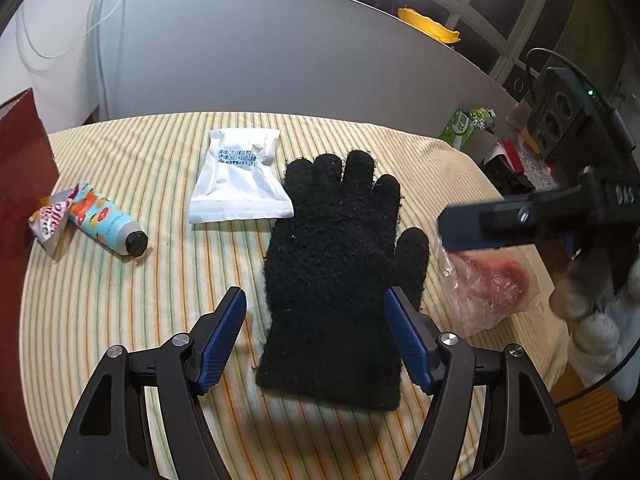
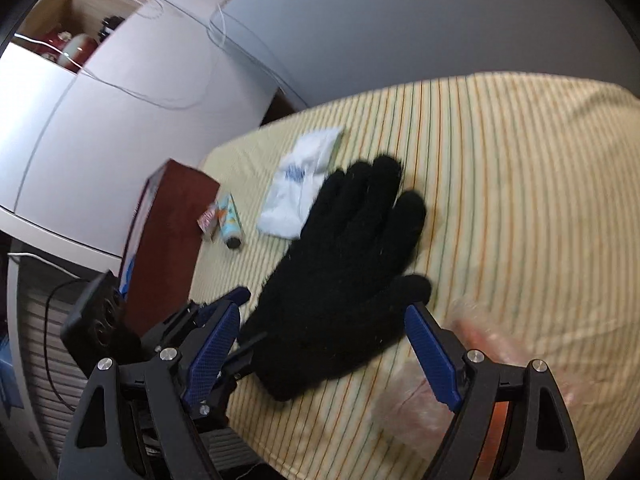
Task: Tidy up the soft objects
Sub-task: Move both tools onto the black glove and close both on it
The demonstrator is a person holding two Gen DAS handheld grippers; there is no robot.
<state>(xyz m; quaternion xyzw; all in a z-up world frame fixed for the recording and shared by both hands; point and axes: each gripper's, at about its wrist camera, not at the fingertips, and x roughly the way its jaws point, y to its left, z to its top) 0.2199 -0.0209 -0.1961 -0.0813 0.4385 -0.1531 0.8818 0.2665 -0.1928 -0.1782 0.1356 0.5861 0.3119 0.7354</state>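
Note:
A black knit glove (image 1: 336, 276) lies flat on the striped cloth (image 1: 132, 288), fingers pointing away; it also shows in the right wrist view (image 2: 340, 280). My left gripper (image 1: 316, 340) is open, its blue pads either side of the glove's cuff, just above it. My right gripper (image 2: 324, 356) is open and empty near the glove's thumb side; it shows from the side in the left wrist view (image 1: 472, 232). A clear plastic bag with something pink inside (image 1: 492, 284) lies right of the glove, blurred in the right wrist view (image 2: 424, 400). A white sachet (image 1: 240, 178) lies beyond the glove.
A small printed tube with a black cap (image 1: 108, 220) and a wrapper (image 1: 48, 220) lie at the left, beside a dark red box (image 1: 20, 172). A grey panel (image 1: 280, 52) stands behind the table. Clutter and a green box (image 1: 460, 128) sit off the right edge.

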